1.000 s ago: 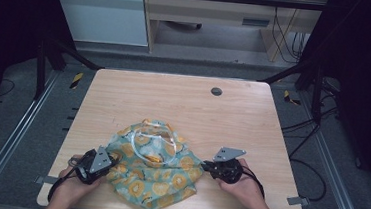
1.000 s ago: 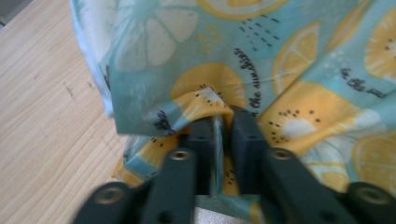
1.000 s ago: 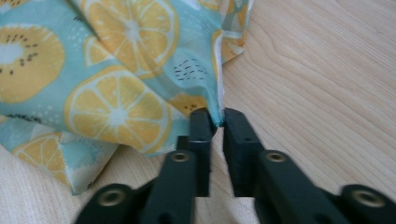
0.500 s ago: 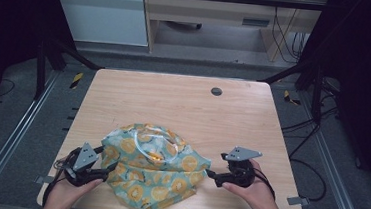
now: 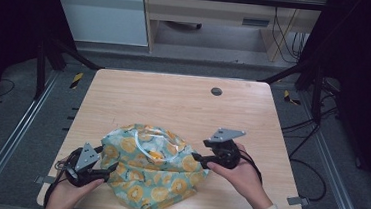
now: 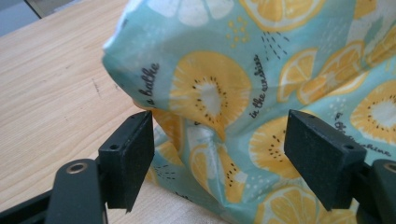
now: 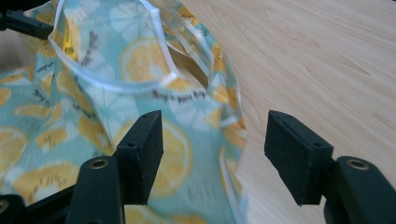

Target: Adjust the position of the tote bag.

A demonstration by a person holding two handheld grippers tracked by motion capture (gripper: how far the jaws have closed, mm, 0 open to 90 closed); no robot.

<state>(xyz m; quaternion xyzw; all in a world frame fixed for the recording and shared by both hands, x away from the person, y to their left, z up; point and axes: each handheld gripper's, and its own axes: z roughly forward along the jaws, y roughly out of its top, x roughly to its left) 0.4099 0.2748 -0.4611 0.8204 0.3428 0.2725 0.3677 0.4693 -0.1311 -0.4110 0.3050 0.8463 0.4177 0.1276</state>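
A teal cloth bag [image 5: 153,182] printed with orange and lemon slices lies crumpled on the near half of the wooden table [image 5: 173,103]. My left gripper [image 5: 109,171] sits at the bag's left edge, open. In the left gripper view [image 6: 219,140] a fold of the bag [image 6: 210,88] stands between the spread jaws, unclamped. My right gripper [image 5: 197,158] is at the bag's right edge, also open. In the right gripper view [image 7: 215,135] the bag's edge [image 7: 46,140] and a white-trimmed handle loop [image 7: 116,84] lie just ahead of the jaws.
A small dark round grommet [image 5: 216,91] is set in the table near its far edge. Bare wood stretches beyond the bag and to its right. Metal floor rails [image 5: 15,136] run along both sides of the table, with black frame posts behind.
The two hands drew apart, the left toward the table's left corner. The right gripper then lifted slightly away from me. The bag now lies wider and flatter.
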